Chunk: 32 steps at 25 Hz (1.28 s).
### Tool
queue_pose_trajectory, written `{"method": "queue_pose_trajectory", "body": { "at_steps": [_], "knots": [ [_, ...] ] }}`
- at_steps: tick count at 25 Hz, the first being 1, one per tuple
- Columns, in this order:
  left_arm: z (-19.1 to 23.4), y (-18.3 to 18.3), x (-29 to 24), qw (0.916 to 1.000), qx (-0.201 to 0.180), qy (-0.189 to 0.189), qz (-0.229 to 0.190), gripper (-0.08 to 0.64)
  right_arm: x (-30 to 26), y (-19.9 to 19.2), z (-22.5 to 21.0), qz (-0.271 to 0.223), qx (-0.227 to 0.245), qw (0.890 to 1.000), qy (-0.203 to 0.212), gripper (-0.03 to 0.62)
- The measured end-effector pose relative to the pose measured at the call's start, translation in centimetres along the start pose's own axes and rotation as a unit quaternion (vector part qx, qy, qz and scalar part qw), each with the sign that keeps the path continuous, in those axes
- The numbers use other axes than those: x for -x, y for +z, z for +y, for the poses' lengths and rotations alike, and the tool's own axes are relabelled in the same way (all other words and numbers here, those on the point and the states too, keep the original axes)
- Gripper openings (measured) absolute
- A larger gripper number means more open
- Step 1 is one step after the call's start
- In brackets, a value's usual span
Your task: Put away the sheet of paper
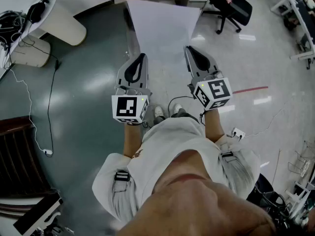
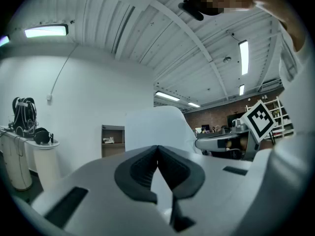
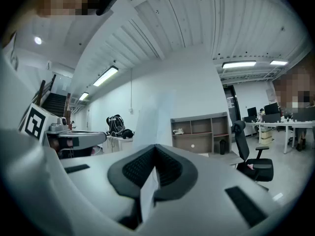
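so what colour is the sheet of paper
Plain white sheet of paper, clearest in the head view.

Your head cam is looking steeply down at the left gripper [image 1: 142,56], right gripper [image 1: 188,48] and floor [image 1: 83,82]. Each gripper cam is riding close behind its own jaws, facing level across the room. All three are catching the sheet of paper [image 1: 162,26]; both gripper cams are sharing the shelf unit [image 2: 112,140].

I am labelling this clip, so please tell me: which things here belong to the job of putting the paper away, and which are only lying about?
Belongs to the job:
- sheet of paper
- left claw and right claw, both shut on it

Only lying about:
- office chair
- floor cable
- backpack
- shelf unit
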<state>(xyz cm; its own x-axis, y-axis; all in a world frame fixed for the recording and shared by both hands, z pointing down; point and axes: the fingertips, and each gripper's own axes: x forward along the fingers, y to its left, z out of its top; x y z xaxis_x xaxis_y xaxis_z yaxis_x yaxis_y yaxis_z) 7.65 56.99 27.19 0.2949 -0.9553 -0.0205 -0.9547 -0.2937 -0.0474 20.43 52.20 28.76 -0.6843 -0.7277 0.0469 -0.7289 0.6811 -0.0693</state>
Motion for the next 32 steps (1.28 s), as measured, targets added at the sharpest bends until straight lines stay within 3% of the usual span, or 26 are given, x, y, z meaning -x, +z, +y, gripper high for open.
{"method": "queue_pose_trajectory", "body": {
  "at_steps": [7, 17, 24, 32],
  "knots": [
    [-3.9, 0.2, 1.8, 1.0, 0.001, 0.007, 0.007, 0.021, 4.4, 0.1, -0.1, -0.007, -0.019, 1.0, 0.018, 0.02],
    [-9.5, -0.6, 0.9, 0.9992, 0.0, 0.033, 0.023, 0.021, 7.6, -1.4, -4.4, 0.006, -0.054, 0.998, 0.034, 0.02],
    [-9.4, -1.7, -0.1, 0.9987, -0.002, 0.034, 0.039, 0.021, 7.0, -2.3, -5.6, 0.012, -0.074, 0.997, 0.027, 0.02],
    [-5.1, -2.8, -3.1, 0.9992, 0.006, 0.013, 0.036, 0.021, 2.3, -3.1, -5.9, 0.027, -0.071, 0.997, 0.004, 0.02]
  ]
}}
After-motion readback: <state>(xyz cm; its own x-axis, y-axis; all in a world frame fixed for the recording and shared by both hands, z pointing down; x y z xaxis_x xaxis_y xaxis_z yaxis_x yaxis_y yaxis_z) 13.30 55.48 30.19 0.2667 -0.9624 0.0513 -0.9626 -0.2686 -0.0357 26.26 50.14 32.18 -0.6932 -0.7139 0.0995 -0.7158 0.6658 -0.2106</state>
